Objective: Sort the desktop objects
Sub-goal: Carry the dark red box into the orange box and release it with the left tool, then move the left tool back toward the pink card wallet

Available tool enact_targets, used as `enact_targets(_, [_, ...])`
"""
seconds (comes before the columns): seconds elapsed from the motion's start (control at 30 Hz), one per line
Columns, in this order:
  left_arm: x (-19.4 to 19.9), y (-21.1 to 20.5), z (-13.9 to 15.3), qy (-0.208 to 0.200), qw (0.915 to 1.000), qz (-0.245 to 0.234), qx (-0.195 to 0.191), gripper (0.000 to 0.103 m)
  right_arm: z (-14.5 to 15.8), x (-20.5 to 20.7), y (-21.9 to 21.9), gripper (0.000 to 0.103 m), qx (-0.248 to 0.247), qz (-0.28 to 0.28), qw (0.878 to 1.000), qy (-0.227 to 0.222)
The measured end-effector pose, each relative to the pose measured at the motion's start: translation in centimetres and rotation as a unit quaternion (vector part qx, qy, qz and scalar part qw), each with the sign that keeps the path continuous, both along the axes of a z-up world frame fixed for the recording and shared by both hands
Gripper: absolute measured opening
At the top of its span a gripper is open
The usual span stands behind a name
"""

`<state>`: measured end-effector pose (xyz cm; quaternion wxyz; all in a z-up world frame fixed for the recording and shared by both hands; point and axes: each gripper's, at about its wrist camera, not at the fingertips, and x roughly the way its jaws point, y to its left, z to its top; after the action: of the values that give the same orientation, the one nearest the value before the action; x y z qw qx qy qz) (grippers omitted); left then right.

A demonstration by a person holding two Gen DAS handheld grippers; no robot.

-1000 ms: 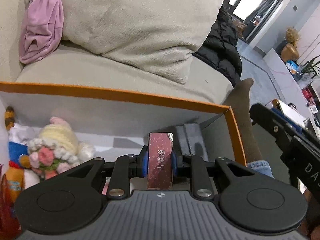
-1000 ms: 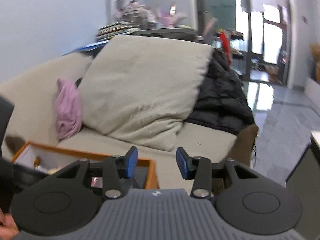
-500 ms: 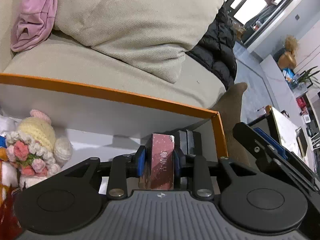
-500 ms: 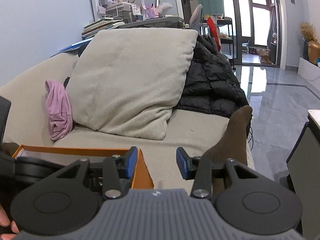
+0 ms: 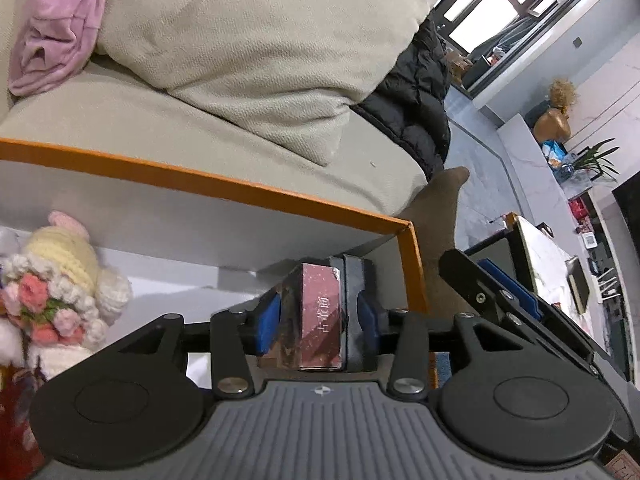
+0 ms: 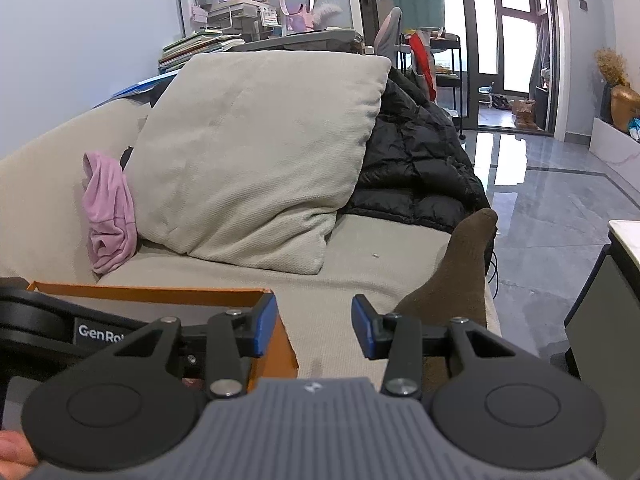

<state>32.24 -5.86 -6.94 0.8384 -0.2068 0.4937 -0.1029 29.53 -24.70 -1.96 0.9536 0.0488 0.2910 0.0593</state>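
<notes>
An orange-rimmed white box (image 5: 208, 178) sits on a beige sofa. My left gripper (image 5: 318, 320) is inside the box at its right end, jaws apart around a small maroon box with gold lettering (image 5: 320, 316), which leans against a dark grey block (image 5: 354, 300) by the right wall. A crocheted doll with a flower bunch (image 5: 60, 280) lies at the box's left. My right gripper (image 6: 314, 330) is open and empty, just right of the box's corner (image 6: 276, 344). It also shows in the left wrist view (image 5: 508, 300).
A large beige cushion (image 6: 256, 152), a pink cloth (image 6: 108, 216) and a black puffer jacket (image 6: 416, 168) lie on the sofa. A foot in a brown sock (image 6: 456, 272) rests at the sofa's right. A table edge (image 6: 624, 232) stands at the far right.
My left gripper has moved right and down into the box's right end and opened. The maroon box now leans tilted against the grey block. The right gripper stays open.
</notes>
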Motion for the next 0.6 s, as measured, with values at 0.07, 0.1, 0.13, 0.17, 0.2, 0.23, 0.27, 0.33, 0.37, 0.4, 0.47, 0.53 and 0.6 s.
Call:
enact_targets(0.07, [-0.4,0.2,0.5,-0.006,1.0000,0.002,0.006,0.050,0.0,-0.1,-0.1,0.044,0.001,-0.001,1.000,0.000])
enact_targets(0.1, [-0.6,0.2,0.8,-0.010,0.9999,0.002,0.011,0.050,0.0,-0.3,-0.2,0.044,0.005,-0.001,1.000,-0.001])
enact_targets(0.13, [-1.0,0.3,1.3,-0.015,0.9997,0.001,0.018,0.050,0.1,-0.5,-0.3,0.044,0.009,0.002,1.000,-0.004])
enact_targets(0.17, [-1.5,0.3,1.8,-0.022,0.9994,-0.002,0.026,0.050,0.2,-1.0,-0.3,0.045,0.013,0.005,1.000,-0.008])
enact_targets(0.2, [-2.0,0.3,2.3,-0.030,0.9989,-0.006,0.035,0.050,0.3,-1.4,-0.3,0.045,0.015,0.007,1.000,-0.013])
enact_targets(0.23, [-2.9,0.2,3.1,-0.043,0.9979,-0.013,0.047,0.050,0.5,-2.0,-0.3,0.045,0.015,0.011,1.000,-0.019])
enact_targets(0.27, [-3.7,0.1,3.8,-0.054,0.9967,-0.021,0.057,0.050,0.7,-2.7,-0.2,0.045,0.014,0.016,0.999,-0.024])
enact_targets(0.33, [-5.8,0.1,5.2,-0.077,0.9935,-0.036,0.076,0.050,1.1,-4.3,0.1,0.045,0.014,0.026,0.999,-0.036])
enact_targets(0.37, [-6.9,0.2,5.9,-0.087,0.9918,-0.043,0.082,0.050,1.4,-5.3,0.1,0.045,0.016,0.031,0.998,-0.042])
enact_targets(0.4, [-8.0,0.3,6.6,-0.098,0.9902,-0.051,0.086,0.050,1.6,-6.4,0.2,0.045,0.020,0.038,0.998,-0.047])
enact_targets(0.47, [-10.5,0.5,7.7,-0.115,0.9864,-0.068,0.096,0.050,1.8,-8.7,0.3,0.045,0.028,0.055,0.997,-0.054])
enact_targets(0.53, [-13.1,0.8,8.5,-0.128,0.9821,-0.083,0.110,0.050,2.0,-10.8,0.4,0.045,0.032,0.068,0.996,-0.054])
enact_targets(0.6, [-15.5,0.8,8.7,-0.136,0.9779,-0.099,0.124,0.050,2.0,-13.4,0.7,0.045,0.035,0.089,0.994,-0.052])
